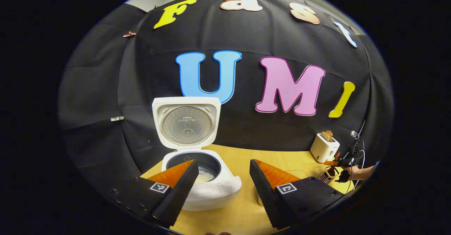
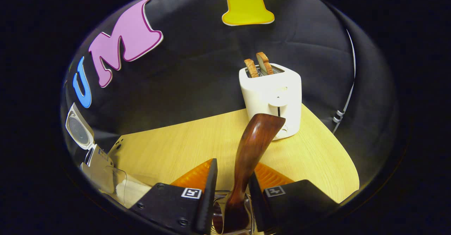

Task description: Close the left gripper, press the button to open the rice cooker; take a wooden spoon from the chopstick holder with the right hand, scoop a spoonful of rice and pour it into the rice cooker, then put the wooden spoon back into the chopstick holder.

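The white rice cooker [image 1: 208, 189] stands open with its lid [image 1: 186, 122] upright and some rice [image 1: 205, 175] in the dark pot. My left gripper [image 1: 222, 162] hovers open just in front of it, holding nothing. In the right gripper view, the wooden spoon [image 2: 252, 143] stands upright in the metal chopstick holder [image 2: 219, 212]. My right gripper [image 2: 232, 173] straddles its handle. The right finger is against the handle, and a gap shows on the left side. In the left gripper view, a hand holds that right gripper [image 1: 343, 162] over the holder [image 1: 328, 174].
A white toaster [image 2: 271, 94] with two bread slices stands on the wooden table [image 2: 183, 140] just behind the spoon. A clear container of rice [image 2: 121, 189] sits between the holder and the cooker [image 2: 90, 157]. A cable hangs down the wall at far right.
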Demonstrator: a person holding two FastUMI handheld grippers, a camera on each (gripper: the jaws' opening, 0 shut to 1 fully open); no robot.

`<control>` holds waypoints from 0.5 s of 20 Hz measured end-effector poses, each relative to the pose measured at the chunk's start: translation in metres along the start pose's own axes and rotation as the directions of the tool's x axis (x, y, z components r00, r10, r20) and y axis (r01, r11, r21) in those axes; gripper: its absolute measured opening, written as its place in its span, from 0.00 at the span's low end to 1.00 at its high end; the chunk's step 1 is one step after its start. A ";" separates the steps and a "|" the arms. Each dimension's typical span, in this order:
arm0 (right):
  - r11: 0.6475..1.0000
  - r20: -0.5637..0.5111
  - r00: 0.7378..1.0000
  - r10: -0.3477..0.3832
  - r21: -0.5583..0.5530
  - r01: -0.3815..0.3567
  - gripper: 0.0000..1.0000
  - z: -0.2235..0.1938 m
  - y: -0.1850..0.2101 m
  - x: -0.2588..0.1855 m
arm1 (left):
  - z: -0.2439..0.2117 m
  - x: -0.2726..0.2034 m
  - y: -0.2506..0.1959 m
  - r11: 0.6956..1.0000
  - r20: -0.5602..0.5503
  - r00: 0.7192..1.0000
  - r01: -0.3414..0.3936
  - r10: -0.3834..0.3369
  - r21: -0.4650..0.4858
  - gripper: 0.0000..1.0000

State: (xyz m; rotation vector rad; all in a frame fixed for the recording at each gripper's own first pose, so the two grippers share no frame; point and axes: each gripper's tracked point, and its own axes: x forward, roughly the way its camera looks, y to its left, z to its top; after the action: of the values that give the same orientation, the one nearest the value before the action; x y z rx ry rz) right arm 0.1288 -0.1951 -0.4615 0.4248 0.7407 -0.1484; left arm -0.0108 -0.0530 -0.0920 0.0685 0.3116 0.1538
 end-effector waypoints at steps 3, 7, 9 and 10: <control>0.999 -0.005 1.000 0.000 0.040 0.000 0.13 -0.002 -0.004 0.006 | -0.001 -0.004 0.009 1.000 -0.003 1.000 -0.020 0.020 -0.003 0.94; 0.994 0.010 1.000 0.009 0.107 -0.010 0.21 0.006 -0.003 -0.004 | -0.002 -0.006 0.011 1.000 0.002 1.000 -0.021 0.021 -0.012 0.94; 0.995 0.050 0.999 0.016 0.101 -0.021 0.20 0.018 0.000 -0.013 | -0.001 -0.007 0.009 1.000 0.007 1.000 -0.015 0.015 -0.011 0.94; 0.994 0.063 0.998 0.025 0.102 -0.031 0.20 0.023 0.003 -0.017 | -0.002 -0.008 0.010 1.000 0.007 1.000 -0.012 0.012 -0.013 0.94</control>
State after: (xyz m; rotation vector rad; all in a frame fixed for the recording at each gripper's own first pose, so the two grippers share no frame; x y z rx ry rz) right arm 0.1310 -0.2027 -0.4340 0.5261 0.6685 -0.1732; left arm -0.0203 -0.0439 -0.0911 0.0578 0.3030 0.1672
